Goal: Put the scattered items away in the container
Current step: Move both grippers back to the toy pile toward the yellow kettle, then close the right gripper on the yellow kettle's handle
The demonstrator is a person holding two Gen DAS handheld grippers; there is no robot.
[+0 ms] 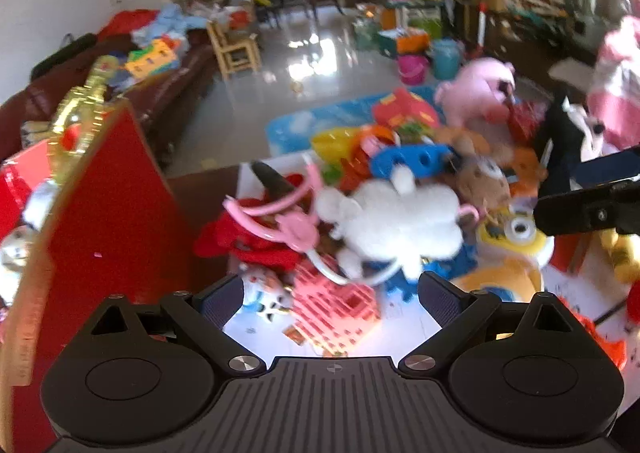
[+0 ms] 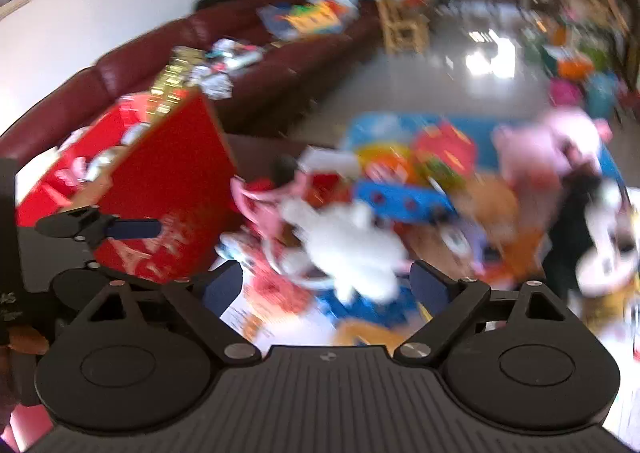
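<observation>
A heap of toys lies on a white tabletop (image 1: 400, 329): a white plush (image 1: 396, 221), a pink lattice toy (image 1: 336, 309), a pink headband-like piece (image 1: 288, 221), a blue perforated toy (image 1: 412, 161) and a yellow goggle-eyed plush (image 1: 516, 233). The red box (image 1: 116, 221) stands to the left of the heap, with items inside it. My left gripper (image 1: 331, 299) is open over the pink lattice toy, holding nothing. My right gripper (image 2: 326, 285) is open just short of the blurred white plush (image 2: 348, 249), beside the red box (image 2: 160, 189).
A pink plush (image 1: 480, 93) and a black-and-white plush (image 1: 568, 133) sit at the heap's far right. A brown sofa (image 1: 168, 93) with clutter runs behind the box. Beyond lie a blue mat (image 1: 296, 125), a glossy floor, a wooden chair (image 1: 236, 49) and buckets.
</observation>
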